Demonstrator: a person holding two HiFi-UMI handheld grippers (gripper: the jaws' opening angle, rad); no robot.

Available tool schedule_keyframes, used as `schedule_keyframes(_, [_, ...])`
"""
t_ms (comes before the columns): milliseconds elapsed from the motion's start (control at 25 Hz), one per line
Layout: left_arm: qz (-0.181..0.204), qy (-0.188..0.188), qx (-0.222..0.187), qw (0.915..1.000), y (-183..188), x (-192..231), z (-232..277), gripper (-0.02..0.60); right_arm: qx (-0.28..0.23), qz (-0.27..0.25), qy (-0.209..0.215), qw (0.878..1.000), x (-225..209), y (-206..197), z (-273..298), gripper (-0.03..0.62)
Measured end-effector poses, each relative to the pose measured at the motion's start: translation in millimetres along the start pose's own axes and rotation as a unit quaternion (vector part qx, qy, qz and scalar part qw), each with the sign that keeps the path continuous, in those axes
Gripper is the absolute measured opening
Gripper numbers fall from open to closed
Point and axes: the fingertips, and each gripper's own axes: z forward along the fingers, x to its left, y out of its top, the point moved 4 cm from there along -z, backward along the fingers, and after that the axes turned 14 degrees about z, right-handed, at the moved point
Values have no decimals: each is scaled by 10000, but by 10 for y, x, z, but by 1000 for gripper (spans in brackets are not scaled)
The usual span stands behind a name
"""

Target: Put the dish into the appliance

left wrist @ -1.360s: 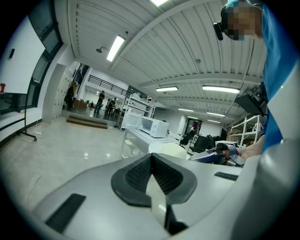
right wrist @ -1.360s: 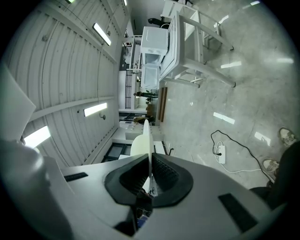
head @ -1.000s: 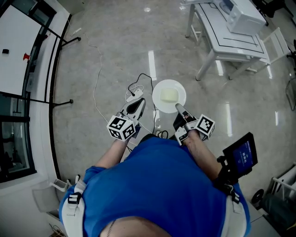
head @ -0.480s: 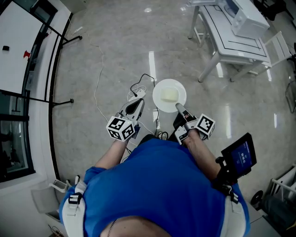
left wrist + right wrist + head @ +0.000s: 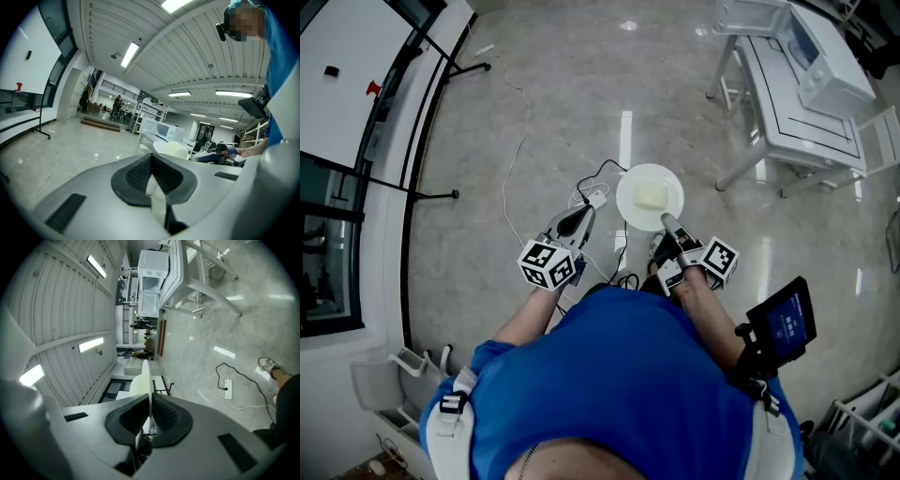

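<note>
Dish (image 5: 650, 196) sits clamped by its rim in the right tongs (image 5: 667, 222) (left tongs (image 5: 584, 210) closed, empty).

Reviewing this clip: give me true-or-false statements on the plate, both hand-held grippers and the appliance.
The right hand-held gripper clamps the rim of the white plate. True.
The plate is empty. False: a pale block of food lies on it.
The left hand-held gripper also holds the plate. False: its jaws are shut on nothing.
The white appliance stands on a white table. True.
The plate is inside the appliance. False: it is over the floor.
</note>
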Motion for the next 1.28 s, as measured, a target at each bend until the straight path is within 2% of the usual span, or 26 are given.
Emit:
schedule_keyframes(80, [-29,78,-1,10000,50,83,79,6,80,-17,-3,10000,75,65,133,10])
schedule_keyframes(360, [20,338,-68,9994,363,429,851,6,362,-65,-14,9993,373,735,717,9])
schedule_keyframes(800, [12,664,-64,9978,626,587,1705,6,666,-71,-62,9977,635,1598,1188,9])
schedule_keyframes(1280, [78,628,58,9980,815,750,2263,6,434,123,-124,9989,724,2085,1454,9])
